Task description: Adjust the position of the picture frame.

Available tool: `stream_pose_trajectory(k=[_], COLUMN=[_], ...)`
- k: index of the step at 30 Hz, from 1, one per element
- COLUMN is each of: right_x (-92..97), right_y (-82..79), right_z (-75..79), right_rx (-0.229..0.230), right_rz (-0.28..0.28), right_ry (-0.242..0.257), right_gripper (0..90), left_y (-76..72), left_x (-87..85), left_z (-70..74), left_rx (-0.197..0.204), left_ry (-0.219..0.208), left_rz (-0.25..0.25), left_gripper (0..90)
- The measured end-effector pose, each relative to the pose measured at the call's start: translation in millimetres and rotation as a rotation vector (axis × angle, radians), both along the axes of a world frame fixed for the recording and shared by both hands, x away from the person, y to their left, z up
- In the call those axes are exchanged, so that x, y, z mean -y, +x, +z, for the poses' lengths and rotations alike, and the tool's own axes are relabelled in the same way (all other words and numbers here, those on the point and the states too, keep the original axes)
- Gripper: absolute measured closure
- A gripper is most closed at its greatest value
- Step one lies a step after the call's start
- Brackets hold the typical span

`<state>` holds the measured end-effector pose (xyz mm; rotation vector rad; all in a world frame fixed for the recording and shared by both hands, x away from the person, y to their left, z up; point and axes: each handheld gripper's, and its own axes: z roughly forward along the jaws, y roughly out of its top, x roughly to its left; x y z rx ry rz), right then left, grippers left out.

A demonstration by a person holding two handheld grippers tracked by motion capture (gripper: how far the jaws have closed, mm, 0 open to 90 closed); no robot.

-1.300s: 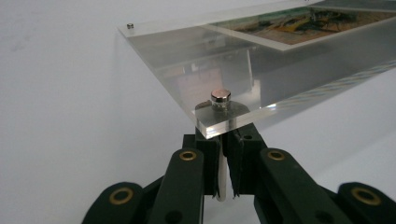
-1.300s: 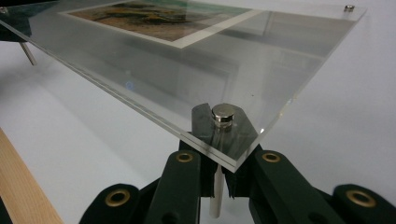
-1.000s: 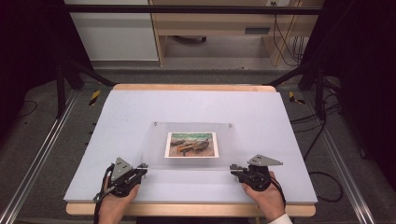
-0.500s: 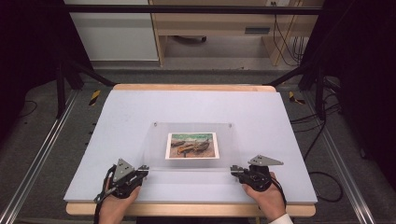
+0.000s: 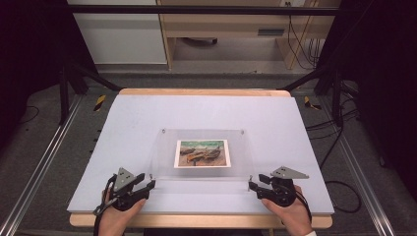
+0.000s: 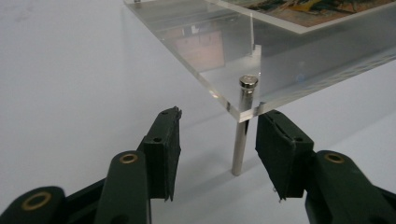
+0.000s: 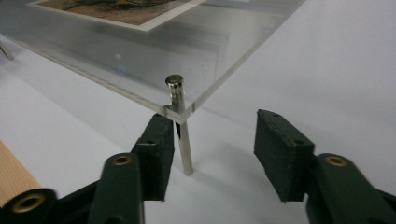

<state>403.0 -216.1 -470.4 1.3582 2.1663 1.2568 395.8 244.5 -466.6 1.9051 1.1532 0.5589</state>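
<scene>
A clear acrylic frame on thin metal legs stands at the middle of the table, with a painted picture of boats under its top plate. My left gripper is open at the frame's near left corner; in the left gripper view the corner leg stands between the jaws, closer to the right one. My right gripper is open at the near right corner, where the leg rises just beside the left jaw. Neither gripper grips a leg.
The frame rests on a pale blue-white tabletop with a wooden edge at the front. Metal rails run along both sides. A cabinet and a wooden bench stand beyond the far edge.
Both grippers have crept slightly forward toward the frame's near corners. The frame and picture have not moved.
</scene>
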Motion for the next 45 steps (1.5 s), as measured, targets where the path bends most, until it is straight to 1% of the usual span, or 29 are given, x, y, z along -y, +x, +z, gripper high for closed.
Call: stream_pose_trajectory(k=[2, 3, 5, 7, 9, 13, 15, 17, 19, 23, 24, 25, 26, 28, 29, 31, 33, 34, 35, 36, 38, 39, 40, 42, 44, 45], right_x=[4.3, 6.7, 12.7, 19.3, 28.1, 35.5, 38.6, 40.5, 41.8, 43.1, 43.1, 43.2, 43.4, 43.5, 43.3, 42.8, 39.3, 39.3, 34.2, 34.2, 28.1, 21.2, 21.2, 14.3, 9.6, 6.4], right_y=[-4.1, -6.4, -9.7, -11.9, -14.6, -17.4, -17.9, -18.0, -17.0, -15.7, -15.7, -15.7, -15.7, -15.3, -15.4, -15.7, -15.4, -15.4, -12.0, -12.0, -6.0, 2.2, 2.2, 10.9, 17.5, 22.4], right_z=[1.3, 2.2, 3.8, 5.5, 8.3, 10.3, 11.7, 13.6, 15.5, 17.0, 17.0, 17.2, 17.6, 17.9, 18.2, 19.8, 23.6, 23.6, 26.5, 26.5, 31.6, 38.3, 38.3, 43.6, 46.1, 47.5], right_rx=[0.018, 0.02, 0.027, 0.035, 0.041, 0.049, 0.061, 0.072, 0.085, 0.088, 0.088, 0.09, 0.093, 0.098, 0.1, 0.115, 0.148, 0.148, 0.157, 0.157, 0.166, 0.177, 0.177, 0.181, 0.182, 0.181], right_rz=[-0.004, -0.012, -0.025, -0.046, -0.079, -0.101, -0.119, -0.131, -0.143, -0.162, -0.162, -0.169, -0.172, -0.177, -0.179, -0.179, -0.175, -0.175, -0.167, -0.167, -0.159, -0.149, -0.149, -0.141, -0.136, -0.128], right_ry=[-0.016, -0.019, -0.022, -0.019, -0.005, 0.004, 0.008, 0.017, 0.028, 0.028, 0.028, 0.029, 0.031, 0.027, 0.024, 0.03, 0.021, 0.021, 0.019, 0.019, 0.019, 0.024, 0.024, 0.031, 0.037, 0.035], right_gripper=[42.8, 41.7, 39.2, 36.6, 34.7, 32.9, 31.1, 29.9, 28.0, 26.5, 26.5, 26.5, 26.5, 26.5, 26.5, 27.4, 27.2, 26.9, 26.1, 26.1, 25.2, 24.4, 24.4, 23.0, 21.4, 19.5], left_y=[-0.1, 0.0, 1.0, 1.6, 1.1, -1.1, -2.7, -4.8, -7.4, -13.4, -14.6, -15.6, -16.2, -16.7, -16.2, -16.1, -16.3, -15.7, -14.0, -11.3, -4.5, 0.4, 3.6, 14.9, 26.0, 34.3], left_x=[-2.6, -3.9, -6.8, -8.3, -9.0, -11.5, -12.9, -14.0, -16.0, -21.7, -23.0, -24.1, -24.6, -25.0, -25.4, -25.2, -24.4, -23.3, -21.6, -19.7, -15.4, -12.6, -11.0, -6.3, -2.0, 1.0], left_z=[1.9, 2.7, 4.1, 4.8, 5.5, 7.3, 8.8, 10.0, 11.6, 15.4, 16.4, 17.7, 18.4, 19.5, 21.1, 24.7, 28.2, 30.2, 32.4, 34.8, 40.6, 44.4, 46.6, 52.3, 54.9, 55.6], left_rx=[0.006, 0.01, 0.006, 0.0, 0.0, -0.002, -0.002, 0.009, 0.009, 0.014, 0.022, 0.035, 0.036, 0.047, 0.056, 0.066, 0.082, 0.087, 0.092, 0.095, 0.1, 0.107, 0.111, 0.11, 0.101, 0.094], left_ry=[0.009, 0.013, 0.006, -0.002, -0.004, -0.023, -0.022, -0.018, -0.022, -0.043, -0.052, -0.061, -0.061, -0.069, -0.087, -0.102, -0.116, -0.117, -0.118, -0.115, -0.118, -0.117, -0.118, -0.123, -0.118, -0.108], left_rz=[0.011, 0.019, 0.023, 0.028, 0.027, 0.019, 0.011, 0.007, 0.01, 0.018, 0.014, -0.003, -0.011, -0.013, -0.013, -0.011, -0.012, -0.014, -0.015, -0.015, -0.013, -0.016, -0.02, -0.026, -0.025, -0.03], left_gripper=[47.4, 46.0, 40.7, 37.1, 36.0, 33.8, 32.6, 31.7, 30.0, 26.8, 26.8, 25.6, 24.4, 23.0, 21.9, 18.5, 16.2, 16.2, 15.0, 15.0, 14.1, 12.9, 12.9, 12.2, 11.7, 11.4])
